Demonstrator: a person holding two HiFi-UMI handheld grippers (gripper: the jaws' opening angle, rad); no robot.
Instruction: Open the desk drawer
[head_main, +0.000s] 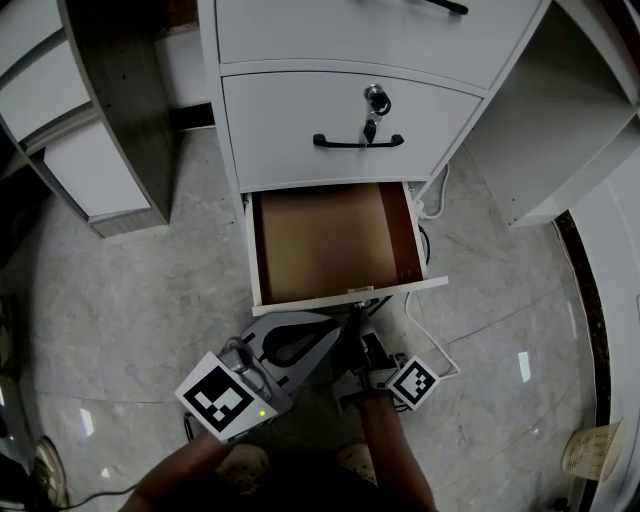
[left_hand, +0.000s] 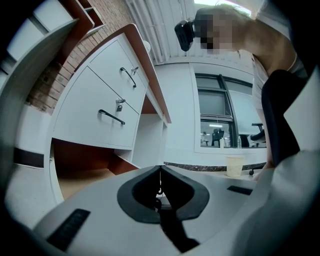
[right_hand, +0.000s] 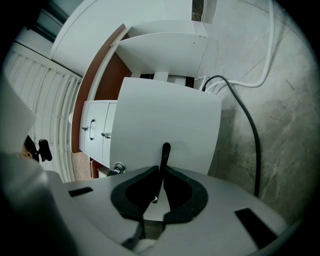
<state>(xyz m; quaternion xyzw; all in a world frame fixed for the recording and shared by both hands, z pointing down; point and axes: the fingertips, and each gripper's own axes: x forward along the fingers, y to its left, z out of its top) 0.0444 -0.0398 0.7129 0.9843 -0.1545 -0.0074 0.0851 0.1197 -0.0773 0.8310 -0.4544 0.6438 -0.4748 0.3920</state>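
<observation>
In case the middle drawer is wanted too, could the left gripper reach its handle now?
Probably yes: the left gripper is shut and empty, the handle uncovered above the open bottom drawer.

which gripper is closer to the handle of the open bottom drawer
Right. The right gripper has its jaws shut on the handle; the left gripper hovers beside it, jaws together and empty, not touching the handle.

My left gripper (left_hand: 160, 169), lower centre-left in head view, level, jaws together, empty, my right gripper (right_hand: 161, 172) just right of it, level, jaws clamped on drawer handle (right_hand: 165, 150)
</observation>
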